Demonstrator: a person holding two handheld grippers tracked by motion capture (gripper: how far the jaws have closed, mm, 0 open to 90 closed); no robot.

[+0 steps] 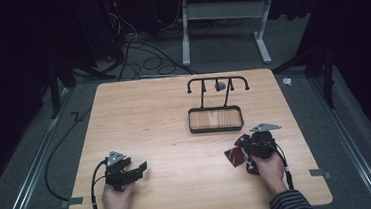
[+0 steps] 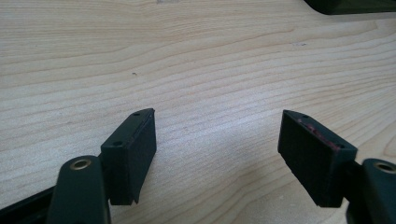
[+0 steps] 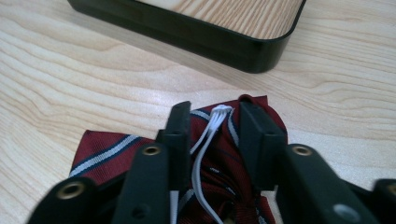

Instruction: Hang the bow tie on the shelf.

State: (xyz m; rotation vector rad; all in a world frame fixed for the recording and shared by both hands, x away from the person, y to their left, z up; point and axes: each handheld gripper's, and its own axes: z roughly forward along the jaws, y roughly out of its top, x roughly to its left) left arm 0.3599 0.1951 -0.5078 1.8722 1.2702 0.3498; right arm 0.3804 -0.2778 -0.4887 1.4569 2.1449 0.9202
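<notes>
A dark red bow tie (image 1: 235, 158) with white and navy stripes lies on the wooden table (image 1: 165, 131) near the front right. My right gripper (image 1: 246, 146) is over it. In the right gripper view its jaws stand close on either side of the bow tie's (image 3: 102, 149) bunched middle, pressing it, and my right gripper (image 3: 215, 114) has the tie's white cord (image 3: 205, 140) running up between them. My left gripper (image 1: 141, 169) rests at the front left, held by a hand. In its own view my left gripper (image 2: 217, 121) stands open over bare wood.
A black tray (image 1: 215, 128) with a wooden floor sits just beyond the bow tie, its corner (image 3: 261, 56) close ahead of the right jaws. A black hook rack (image 1: 216, 80) rises behind it. Cables trail from both grippers off the front edge.
</notes>
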